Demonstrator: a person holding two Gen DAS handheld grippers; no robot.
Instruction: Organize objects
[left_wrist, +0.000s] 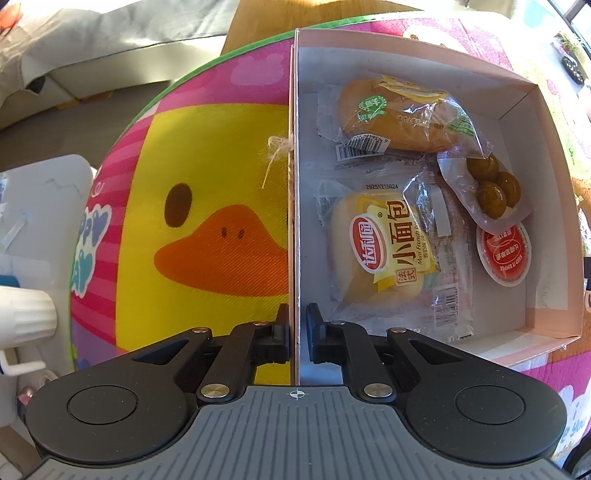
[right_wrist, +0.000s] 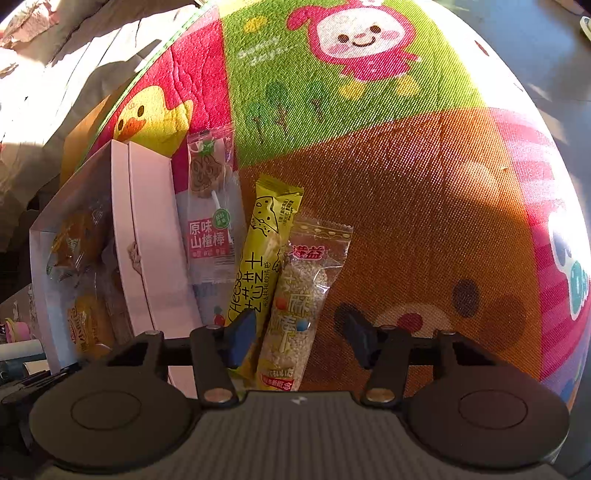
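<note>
My left gripper (left_wrist: 297, 332) clenched on pink box (left_wrist: 517, 94) side wall, one pad each face, at 6 o'clock of left view. Only this view shows box contents clearly: mini French bread pack (left_wrist: 384, 251) near centre, bread roll pack (left_wrist: 399, 118) at 12, green sweets pouch (left_wrist: 487, 188) and red sauce cup (left_wrist: 503, 254) at 3. Duck mat (left_wrist: 207, 221) under box.

My right gripper (right_wrist: 301, 338) part open, straddling sesame stick packet (right_wrist: 295, 302), pads not pressing. Only right view shows yellow cheese stick (right_wrist: 258, 258) and hawthorn lollipop (right_wrist: 210, 206) at 10–11, beside box.
</note>
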